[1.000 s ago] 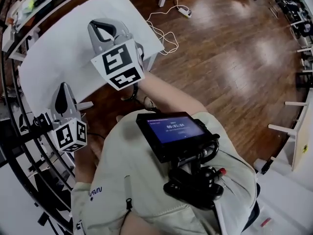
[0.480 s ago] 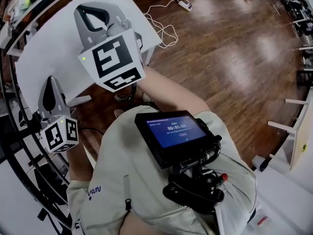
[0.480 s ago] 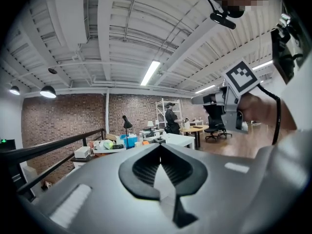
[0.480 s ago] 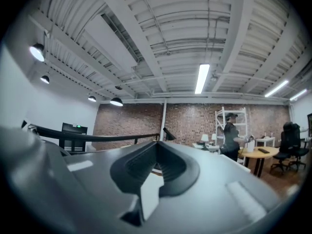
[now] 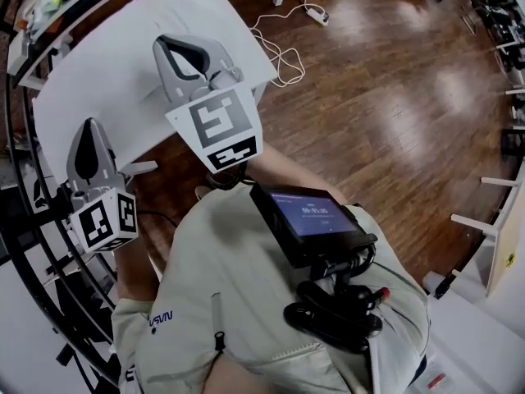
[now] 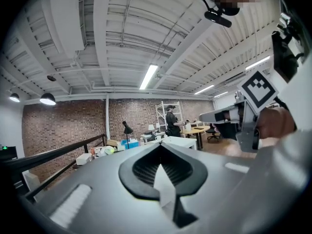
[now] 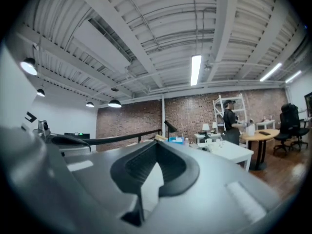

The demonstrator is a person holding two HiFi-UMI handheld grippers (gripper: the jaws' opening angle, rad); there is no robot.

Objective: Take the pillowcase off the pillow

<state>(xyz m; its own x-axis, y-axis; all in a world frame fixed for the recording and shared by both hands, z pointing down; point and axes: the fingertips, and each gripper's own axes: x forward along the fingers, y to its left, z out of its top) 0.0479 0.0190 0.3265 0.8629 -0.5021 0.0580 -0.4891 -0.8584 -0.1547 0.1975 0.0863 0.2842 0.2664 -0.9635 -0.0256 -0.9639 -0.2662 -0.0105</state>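
Grippers, hand-held, both pointing level, jaws together, empty: right gripper (image 5: 172, 49) over table (image 5: 98, 80) near edge, left gripper (image 5: 90, 130) off its near-left corner. Pillowcase: in no view. Right gripper has shifted rightward since half a second ago.

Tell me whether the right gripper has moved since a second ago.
Yes. The right gripper slid toward the lower right, farther off the near edge of the white table.

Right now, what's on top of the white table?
Only bare tabletop shows. The right gripper covers its middle and the left gripper its near edge; those parts can't be seen.
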